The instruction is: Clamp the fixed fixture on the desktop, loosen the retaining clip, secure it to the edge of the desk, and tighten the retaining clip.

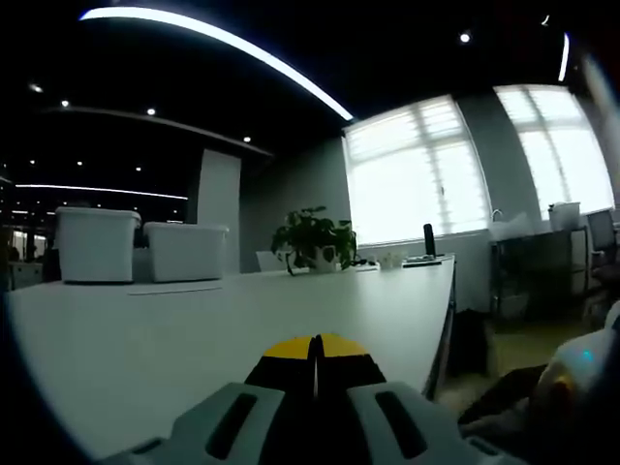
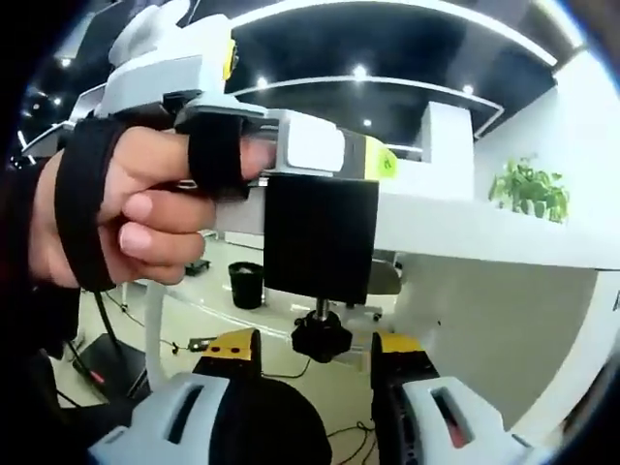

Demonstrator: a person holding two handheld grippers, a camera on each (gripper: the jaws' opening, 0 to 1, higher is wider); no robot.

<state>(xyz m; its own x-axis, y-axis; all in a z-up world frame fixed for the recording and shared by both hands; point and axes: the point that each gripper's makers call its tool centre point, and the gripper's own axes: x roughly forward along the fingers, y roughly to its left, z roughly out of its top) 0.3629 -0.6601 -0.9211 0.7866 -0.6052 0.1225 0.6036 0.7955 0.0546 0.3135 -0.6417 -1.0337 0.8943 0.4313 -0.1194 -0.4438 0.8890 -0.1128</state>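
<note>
In the right gripper view the black fixture point(image 2: 320, 237) hangs on the edge of the white desk point(image 2: 484, 232), with its black retaining knob point(image 2: 321, 337) pointing down. My right gripper point(image 2: 315, 351) is open, its yellow-tipped jaws on either side of the knob without touching it. A hand point(image 2: 126, 208) holds my left gripper point(image 2: 373, 160) across the fixture's top. In the left gripper view my left gripper point(image 1: 315, 347) lies over the desk point(image 1: 194, 329) near its edge, jaws pressed together; the fixture part they pinch is hidden.
Two white bins point(image 1: 97, 242) and a potted plant point(image 1: 312, 237) stand at the desk's far side, with bright windows point(image 1: 417, 170) behind. Under the desk are a black waste bin point(image 2: 246, 284), cables and open floor. A shelf unit point(image 1: 542, 257) stands right of the desk.
</note>
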